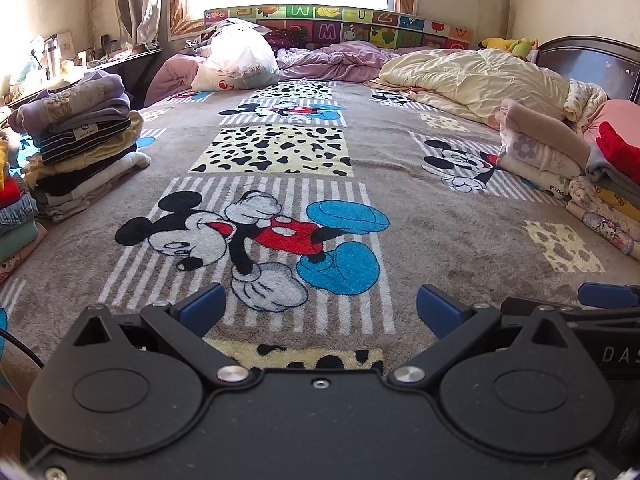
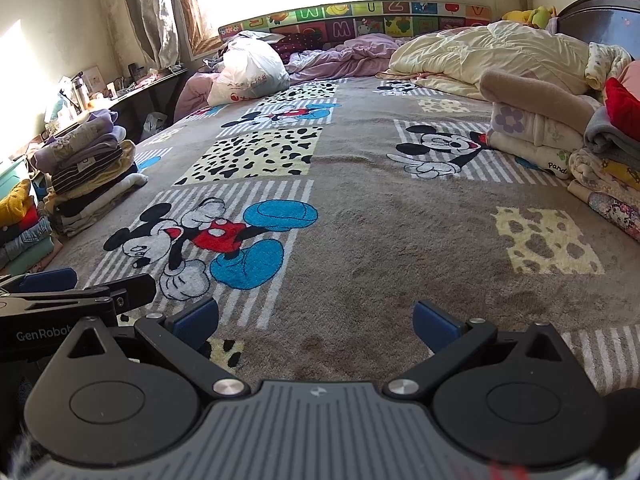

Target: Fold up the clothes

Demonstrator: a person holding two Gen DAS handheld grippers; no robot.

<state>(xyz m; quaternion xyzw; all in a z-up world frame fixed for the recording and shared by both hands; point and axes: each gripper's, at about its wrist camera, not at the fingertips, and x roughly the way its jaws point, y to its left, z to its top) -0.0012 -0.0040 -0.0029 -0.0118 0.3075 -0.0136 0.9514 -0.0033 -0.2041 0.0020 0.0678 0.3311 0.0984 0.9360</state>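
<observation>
My left gripper (image 1: 320,306) is open and empty, low over the grey Mickey Mouse blanket (image 1: 420,216) near the bed's front edge. My right gripper (image 2: 316,322) is open and empty too, just to its right; its blue finger (image 1: 608,295) shows in the left wrist view, and the left gripper's finger (image 2: 48,280) shows in the right wrist view. A stack of folded clothes (image 1: 80,140) stands on the left side (image 2: 88,168). Another folded stack (image 1: 560,160) lies on the right (image 2: 560,140). No garment lies between the grippers.
A white plastic bag (image 1: 236,60) and a purple quilt (image 1: 332,60) lie at the far end, a cream quilt (image 1: 472,80) at the far right. A dark headboard (image 1: 592,64) is on the right. A cluttered desk (image 1: 52,64) stands at left.
</observation>
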